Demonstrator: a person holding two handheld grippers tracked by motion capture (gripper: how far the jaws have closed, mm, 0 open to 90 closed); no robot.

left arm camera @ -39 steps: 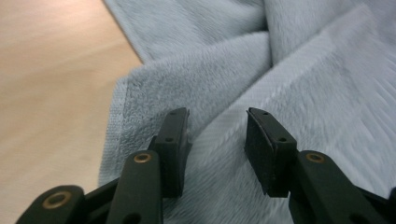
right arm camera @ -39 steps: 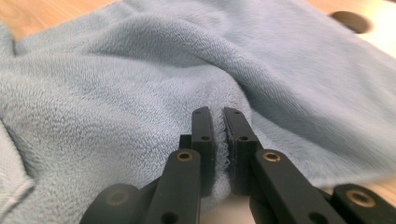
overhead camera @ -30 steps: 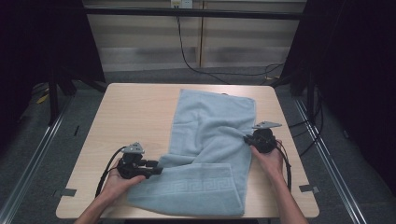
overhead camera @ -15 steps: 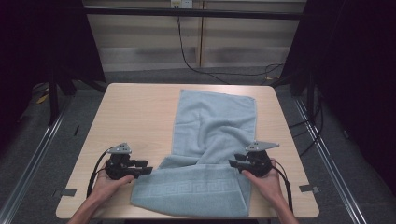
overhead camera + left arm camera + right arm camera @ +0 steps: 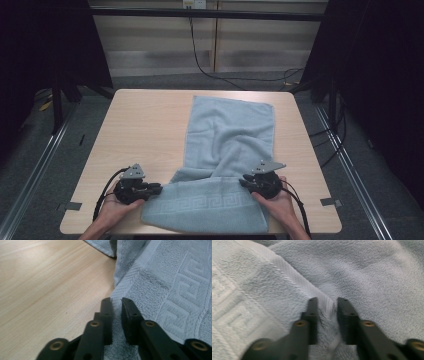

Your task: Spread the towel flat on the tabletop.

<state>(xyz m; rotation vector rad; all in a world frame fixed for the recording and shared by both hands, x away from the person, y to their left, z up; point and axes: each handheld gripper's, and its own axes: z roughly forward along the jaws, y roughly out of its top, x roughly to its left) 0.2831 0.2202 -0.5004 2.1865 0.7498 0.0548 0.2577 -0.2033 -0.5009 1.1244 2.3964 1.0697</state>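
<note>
Towel (image 5: 227, 150): folded hem lower centre of bench (image 5: 145, 125).
Left tool (image 5: 159, 188): pinching hem's left corner.
Right tool (image 5: 243, 181): pinching right corner (hem pulled nearer than before).

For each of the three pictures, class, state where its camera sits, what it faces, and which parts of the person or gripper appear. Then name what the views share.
High view: above the person's side, facing forward and down on the table; forearms, hands, left gripper, right gripper.
Left gripper view: along its own jaws, shut on the towel hem.
Right gripper view: along its own jaws, pinching a towel fold.
Shared: the towel's key-pattern border.
</note>
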